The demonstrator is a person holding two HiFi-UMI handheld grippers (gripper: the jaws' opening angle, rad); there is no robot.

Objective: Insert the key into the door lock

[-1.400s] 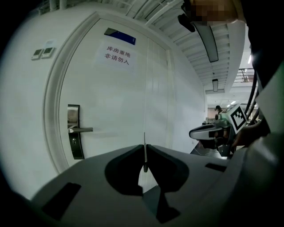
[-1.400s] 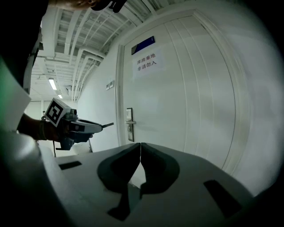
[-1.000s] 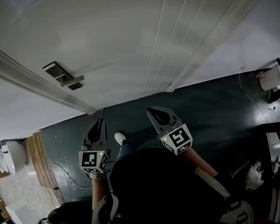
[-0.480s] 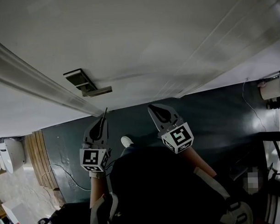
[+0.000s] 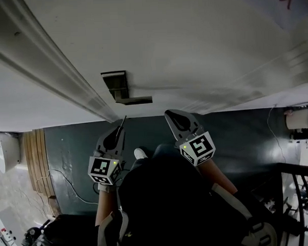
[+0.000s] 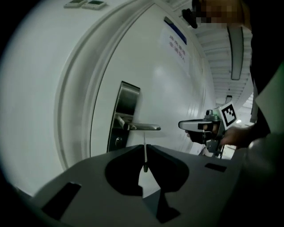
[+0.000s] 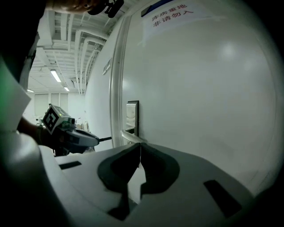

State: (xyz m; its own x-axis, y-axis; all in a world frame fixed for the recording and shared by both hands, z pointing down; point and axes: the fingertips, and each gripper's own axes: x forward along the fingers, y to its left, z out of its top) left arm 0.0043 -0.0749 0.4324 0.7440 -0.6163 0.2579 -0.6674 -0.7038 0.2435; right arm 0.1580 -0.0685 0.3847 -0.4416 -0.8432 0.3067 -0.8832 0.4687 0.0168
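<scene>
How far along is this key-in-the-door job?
Done: the key is pinched in the left tongs. In hand: it points toward the door lock, not yet touching. Left: reaching the lock below the handle and pushing in. The right tongs are shut, empty.

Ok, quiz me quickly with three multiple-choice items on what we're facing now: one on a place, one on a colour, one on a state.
1. In the left gripper view, where does the keyhole sit against the lever handle?
A above it
B below it
C on the door frame

2. The door is:
A white
B green
C red

3. The left claw is:
A open and empty
B shut on the key
C shut on the lever handle

Answers:
1 B: the keyhole shows on the lock plate, under the lever.
2 A: the door panel is white in every view.
3 B: the thin key blade stands out from between the closed jaws.
</scene>
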